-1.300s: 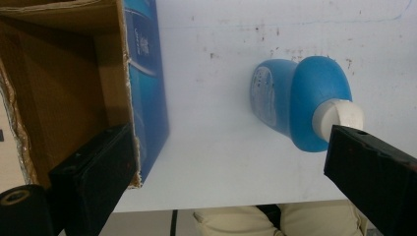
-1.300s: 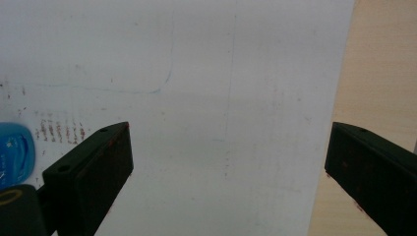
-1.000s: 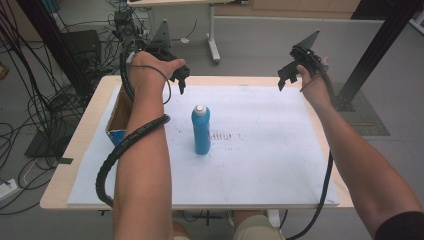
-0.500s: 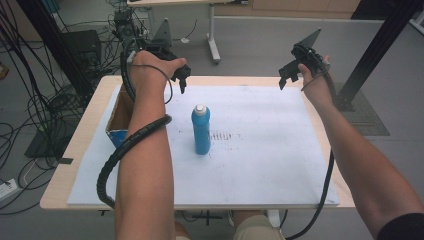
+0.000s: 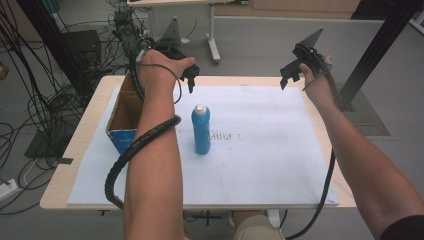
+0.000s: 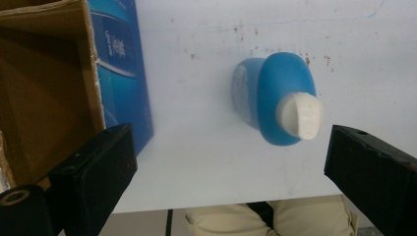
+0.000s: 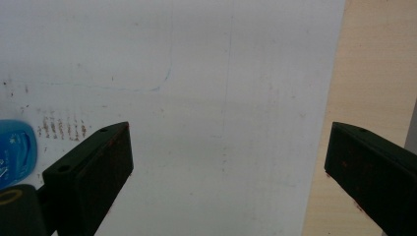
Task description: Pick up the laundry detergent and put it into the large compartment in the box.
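A blue bottle [image 5: 201,131] with a white cap stands upright near the middle of the white sheet [image 5: 260,150]. In the left gripper view the blue bottle [image 6: 275,98] is seen from above, its cap between my wide jaws but well below them. My left gripper [image 5: 189,78] hovers open over the far edge of the table, behind the bottle. My right gripper [image 5: 290,75] is held open above the far right corner, with nothing between its jaws. A sliver of the blue bottle [image 7: 14,147] appears at the left edge of the right gripper view.
An open cardboard box [image 5: 124,112] with blue sides stands at the left of the sheet, partly behind my left forearm; the cardboard box [image 6: 54,83] fills the left of the left gripper view. Faint brown marks [image 5: 226,136] lie right of the bottle. Cables and desk legs stand beyond the table.
Both hands have drifted only slightly; the bottle and box have not moved.
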